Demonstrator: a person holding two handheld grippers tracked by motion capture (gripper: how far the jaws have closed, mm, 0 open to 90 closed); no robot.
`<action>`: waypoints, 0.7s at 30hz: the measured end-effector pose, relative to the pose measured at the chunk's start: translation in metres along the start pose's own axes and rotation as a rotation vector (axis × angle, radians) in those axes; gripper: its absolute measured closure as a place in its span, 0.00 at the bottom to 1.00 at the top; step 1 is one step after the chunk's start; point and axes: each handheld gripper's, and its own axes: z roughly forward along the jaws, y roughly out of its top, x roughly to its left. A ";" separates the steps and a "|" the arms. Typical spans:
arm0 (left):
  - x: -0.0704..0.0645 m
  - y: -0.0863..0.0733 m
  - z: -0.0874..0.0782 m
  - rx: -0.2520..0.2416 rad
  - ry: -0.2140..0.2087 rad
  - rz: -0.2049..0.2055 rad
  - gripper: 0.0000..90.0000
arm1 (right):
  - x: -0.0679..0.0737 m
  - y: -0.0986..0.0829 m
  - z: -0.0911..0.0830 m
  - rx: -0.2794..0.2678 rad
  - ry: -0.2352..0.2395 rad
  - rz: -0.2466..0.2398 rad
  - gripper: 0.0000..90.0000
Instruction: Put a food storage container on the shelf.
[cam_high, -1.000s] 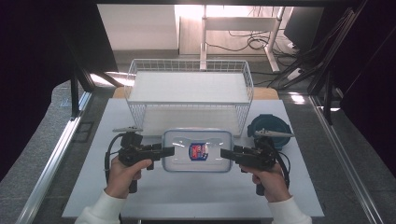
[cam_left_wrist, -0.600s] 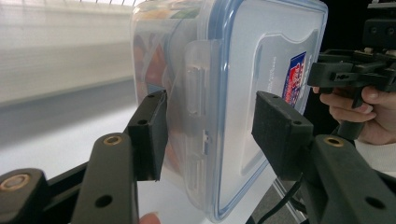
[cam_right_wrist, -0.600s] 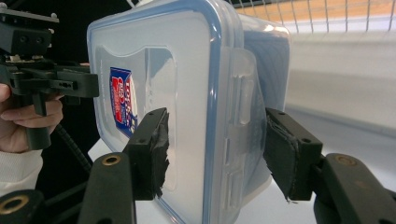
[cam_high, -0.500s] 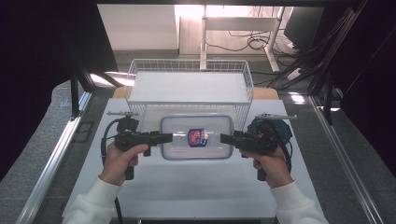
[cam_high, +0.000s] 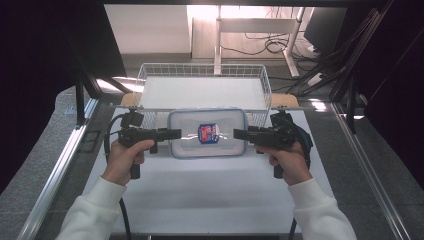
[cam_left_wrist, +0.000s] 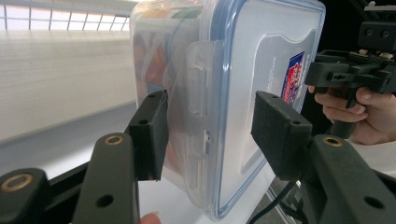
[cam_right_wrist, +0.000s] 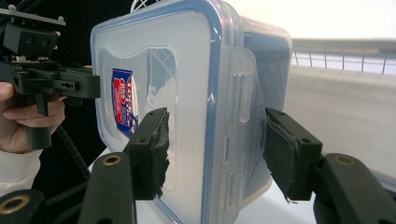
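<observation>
High view: my left gripper (cam_high: 172, 134) and right gripper (cam_high: 240, 134) meet the two short ends of a clear plastic food container (cam_high: 207, 133) with a blue-rimmed snap lid (cam_left_wrist: 261, 56), held over the white table (cam_high: 200, 190) just in front of the wire basket (cam_high: 202, 75). In the left gripper view, my jaws straddle the end latch (cam_left_wrist: 198, 79); one pad looks pressed to the tub's underside, the other stands a little off the lid, so I cannot tell how firm that hold is. In the right gripper view, the jaws bracket the opposite latch (cam_right_wrist: 243, 88) in much the same way. I judge the box stiff but smooth and slippery, and light unless its contents, blurred through the wall, add weight. The latched ends, across lid and base, look the safest place to clamp, both sides evenly.
</observation>
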 end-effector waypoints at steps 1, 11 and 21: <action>0.000 0.002 0.000 0.002 0.001 0.000 0.52 | 0.000 0.002 0.000 -0.004 -0.003 -0.001 0.48; 0.002 0.026 -0.002 0.001 -0.007 0.014 0.53 | -0.002 0.025 0.002 -0.022 0.000 -0.015 0.48; 0.009 0.057 0.003 0.003 0.006 0.027 0.53 | -0.017 0.050 0.013 -0.020 0.020 -0.016 0.48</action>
